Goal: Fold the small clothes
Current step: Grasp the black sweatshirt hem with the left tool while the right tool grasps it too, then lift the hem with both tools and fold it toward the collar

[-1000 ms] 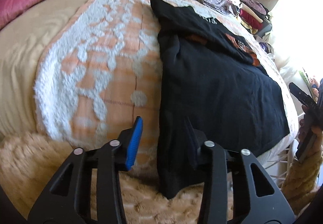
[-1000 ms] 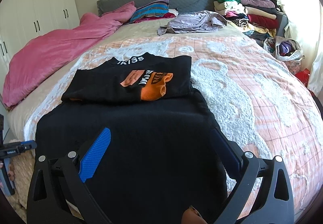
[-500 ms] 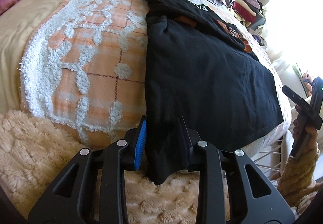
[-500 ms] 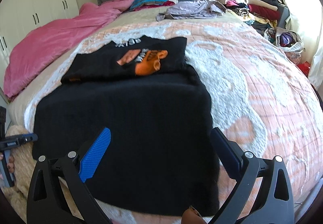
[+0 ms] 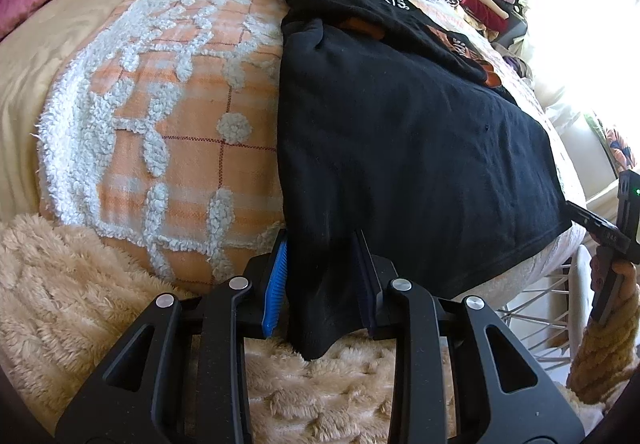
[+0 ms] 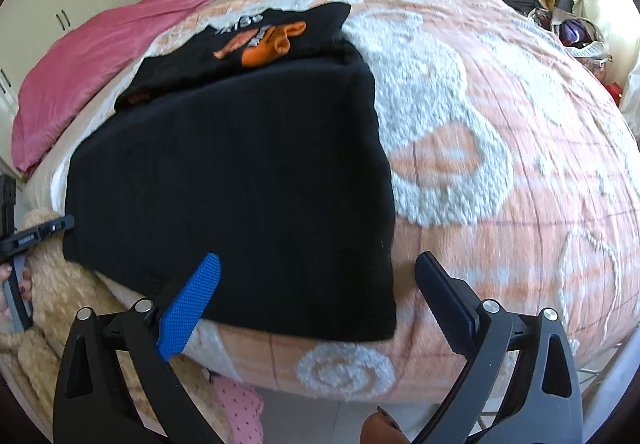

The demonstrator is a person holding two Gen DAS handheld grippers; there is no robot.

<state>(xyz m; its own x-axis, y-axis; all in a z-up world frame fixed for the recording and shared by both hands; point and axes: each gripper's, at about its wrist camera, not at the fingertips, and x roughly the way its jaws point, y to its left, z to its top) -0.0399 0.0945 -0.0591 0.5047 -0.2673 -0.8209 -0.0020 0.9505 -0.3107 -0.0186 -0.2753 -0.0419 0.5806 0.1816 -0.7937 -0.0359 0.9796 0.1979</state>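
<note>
The black shirt (image 6: 240, 172) lies spread flat on the bed (image 6: 500, 172), near the foot edge, and its lower hem hangs a little over that edge. A second black garment with orange print (image 6: 260, 40) lies folded just behind it, touching its far end.

The left tool (image 5: 322, 284) is closed on the shirt's near left corner — the cloth is pinched between the blue pad and the dark pad, and a small tip of it hangs below. The right tool (image 6: 316, 300) is wide apart and holds nothing; it hovers just before the near right corner of the shirt.

The shirt looks light, soft and limp — it will sag and wrinkle if only one corner is lifted. I judge the best hold is the two hem corners together, pinching through both layers, so that the edge stays straight when it is carried over.
</note>
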